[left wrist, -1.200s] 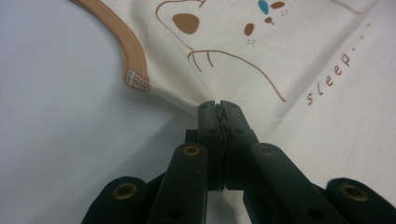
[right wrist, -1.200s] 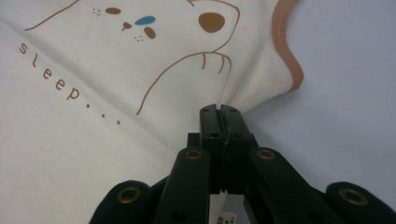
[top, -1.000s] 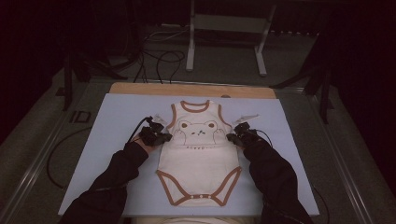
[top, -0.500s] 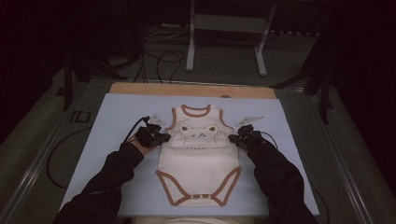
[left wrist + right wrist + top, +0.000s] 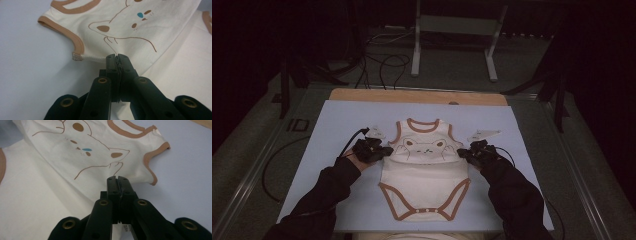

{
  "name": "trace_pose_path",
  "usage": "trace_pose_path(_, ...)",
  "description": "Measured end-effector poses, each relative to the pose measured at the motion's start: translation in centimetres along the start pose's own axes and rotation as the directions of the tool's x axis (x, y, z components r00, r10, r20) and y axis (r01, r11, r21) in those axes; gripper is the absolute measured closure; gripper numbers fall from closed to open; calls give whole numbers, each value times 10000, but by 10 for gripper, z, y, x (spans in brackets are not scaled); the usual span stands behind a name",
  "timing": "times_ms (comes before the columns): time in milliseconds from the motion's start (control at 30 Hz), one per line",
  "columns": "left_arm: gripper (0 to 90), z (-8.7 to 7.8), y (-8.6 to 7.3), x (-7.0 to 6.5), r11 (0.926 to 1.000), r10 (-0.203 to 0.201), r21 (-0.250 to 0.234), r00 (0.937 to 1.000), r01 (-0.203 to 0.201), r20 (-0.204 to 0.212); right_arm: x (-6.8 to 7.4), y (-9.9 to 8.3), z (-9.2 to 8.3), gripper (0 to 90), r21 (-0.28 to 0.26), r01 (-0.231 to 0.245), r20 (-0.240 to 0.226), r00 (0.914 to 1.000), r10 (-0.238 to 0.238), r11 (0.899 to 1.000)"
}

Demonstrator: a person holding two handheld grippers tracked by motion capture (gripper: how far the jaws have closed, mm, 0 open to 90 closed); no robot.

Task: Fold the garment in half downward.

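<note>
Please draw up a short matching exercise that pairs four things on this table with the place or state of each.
Things:
1. cream baby bodysuit with brown trim
2. left gripper
3. right gripper
4. pale blue table mat

Places or states:
A. shut on the garment's edge at the person's right
B. lies under the garment
C. spread out, folded across its middle
D. shut on the garment's edge at the person's left

Pairs: 1-C, 2-D, 3-A, 4-B

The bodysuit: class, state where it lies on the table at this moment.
In the high view the bodysuit lies mid-mat, neck away from the person, its sides pinched by the left gripper and right gripper.
</note>
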State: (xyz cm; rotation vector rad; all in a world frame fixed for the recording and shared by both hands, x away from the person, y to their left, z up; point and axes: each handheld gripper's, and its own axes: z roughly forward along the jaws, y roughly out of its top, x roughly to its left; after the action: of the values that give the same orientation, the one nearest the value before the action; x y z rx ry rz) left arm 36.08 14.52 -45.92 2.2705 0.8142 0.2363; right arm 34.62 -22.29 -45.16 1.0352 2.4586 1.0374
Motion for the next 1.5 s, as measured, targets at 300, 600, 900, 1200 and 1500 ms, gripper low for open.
trace_pose_path(300,893,-13,-6,-9,9997,198,-140,9998,-197,83,12,-7,-14,895,-215,86,-243,9997,-92,9997)
trace_pose_path(600,893,-22,-15,-23,9986,511,-182,9984,-506,233,22,-18,-27,895,-285,125,-542,9984,-141,9995)
trace_pose_path(900,893,-28,-27,-37,9971,736,-210,9965,-728,389,35,-32,-34,895,-250,159,-799,9966,-178,9996)
trace_pose_path(1200,893,-33,-37,-52,9955,932,-203,9942,-922,532,43,-42,-40,894,-292,154,-913,9957,-180,9995)
trace_pose_path(1500,892,-32,-50,-65,9945,1047,-147,9917,-1039,748,49,-57,-44,894,-150,80,-1040,9945,-96,9999)
